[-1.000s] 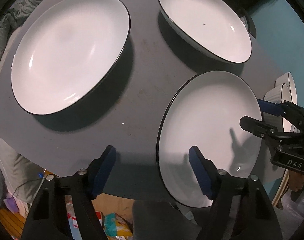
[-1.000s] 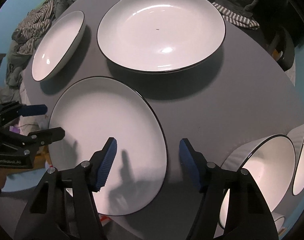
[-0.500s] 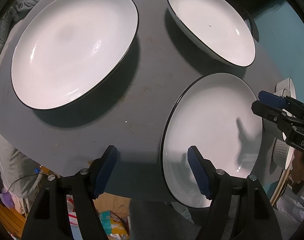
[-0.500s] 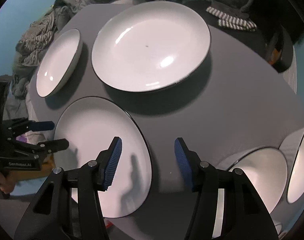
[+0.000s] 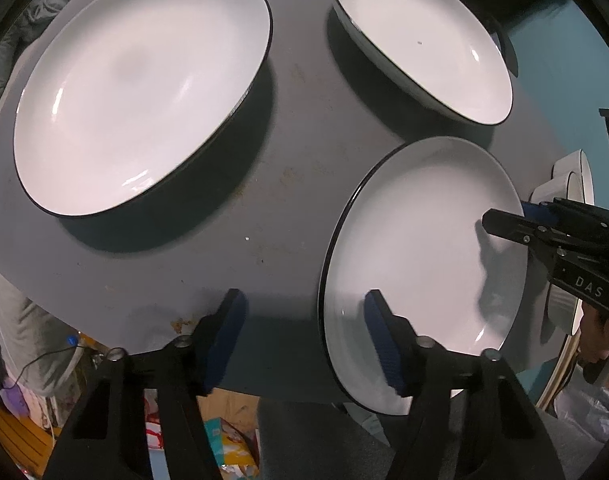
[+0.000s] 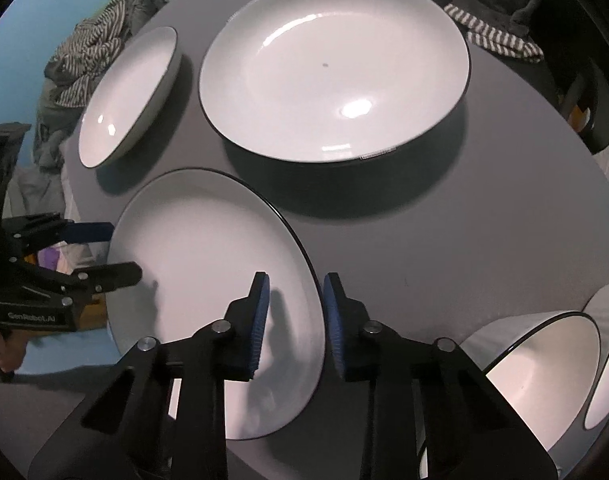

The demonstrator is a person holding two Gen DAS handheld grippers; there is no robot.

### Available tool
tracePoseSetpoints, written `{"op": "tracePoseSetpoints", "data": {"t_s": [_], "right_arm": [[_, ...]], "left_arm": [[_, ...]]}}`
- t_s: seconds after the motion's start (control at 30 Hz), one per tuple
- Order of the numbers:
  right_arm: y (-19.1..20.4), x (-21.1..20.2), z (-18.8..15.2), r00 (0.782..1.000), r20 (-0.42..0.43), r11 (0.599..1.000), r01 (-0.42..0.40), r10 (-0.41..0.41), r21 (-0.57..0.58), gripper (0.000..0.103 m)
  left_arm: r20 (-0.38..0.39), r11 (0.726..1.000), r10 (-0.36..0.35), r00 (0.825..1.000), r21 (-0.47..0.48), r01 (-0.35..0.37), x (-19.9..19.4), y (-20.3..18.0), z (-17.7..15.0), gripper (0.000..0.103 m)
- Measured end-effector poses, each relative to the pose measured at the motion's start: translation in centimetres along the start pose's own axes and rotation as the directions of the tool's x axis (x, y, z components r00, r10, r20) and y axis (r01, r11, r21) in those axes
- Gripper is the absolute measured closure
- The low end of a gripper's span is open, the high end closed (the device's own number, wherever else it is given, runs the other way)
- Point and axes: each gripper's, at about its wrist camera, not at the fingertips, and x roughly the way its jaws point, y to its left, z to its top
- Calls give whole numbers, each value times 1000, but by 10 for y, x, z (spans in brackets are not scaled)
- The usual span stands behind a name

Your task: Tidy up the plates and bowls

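A white plate with a thin black rim (image 5: 424, 260) (image 6: 208, 248) lies at the near edge of the grey table (image 5: 296, 168). My left gripper (image 5: 304, 336) (image 6: 108, 254) straddles its left rim, one finger over the plate and the other over the table. Its jaws are closing and the pads stand clear of the rim. My right gripper (image 6: 294, 312) (image 5: 520, 216) straddles the opposite rim. Its jaws are also closing, with a narrow gap still showing on the inner side.
Two more white plates (image 5: 140, 88) (image 5: 420, 36) lie farther back on the table; the right wrist view shows them too (image 6: 128, 96) (image 6: 332, 68). White bowls (image 6: 544, 368) (image 5: 568, 184) stand at the plate's right. Heaped clothes (image 6: 88, 52) lie past the table's edge.
Both grippers' jaws have narrowed around the near plate's rims, the right one much more. The hands have barely shifted and the plate lies where it was.
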Motion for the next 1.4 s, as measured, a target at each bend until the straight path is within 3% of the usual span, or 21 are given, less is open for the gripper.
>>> {"op": "tracePoseSetpoints", "data": {"t_s": [0.37,0.5,0.67,0.8,0.9,1.1,1.23,1.3,1.4], "right_arm": [[-4,9,3,993,-114,1000,0,3,29,82],[-5,13,3,989,-148,1000,-11,13,17,80],[-5,12,1,992,-127,997,-14,24,76,82],[-10,13,-8,989,-113,983,-75,95,169,86],[-12,11,-11,989,-102,978,-83,104,193,86],[-27,9,-14,978,-132,963,-125,159,239,86],[-20,10,-18,977,-146,969,-122,156,216,86],[-19,8,-19,979,-137,971,-121,152,208,86],[-23,6,-16,980,-129,965,-118,152,236,86]], "left_arm": [[-57,998,-66,996,9,66,6,2,1,75],[-68,998,-59,996,21,61,5,0,0,75],[-64,998,-64,996,3,65,2,-2,3,75],[-62,996,-81,995,-32,80,-1,14,5,75],[-66,995,-91,994,-36,89,-1,18,6,75],[-85,998,-65,994,15,67,4,15,0,77],[-94,995,-98,991,25,101,3,21,-1,80],[-111,991,-134,985,14,136,5,23,1,87],[-120,990,-141,983,13,143,7,24,3,87]]}}
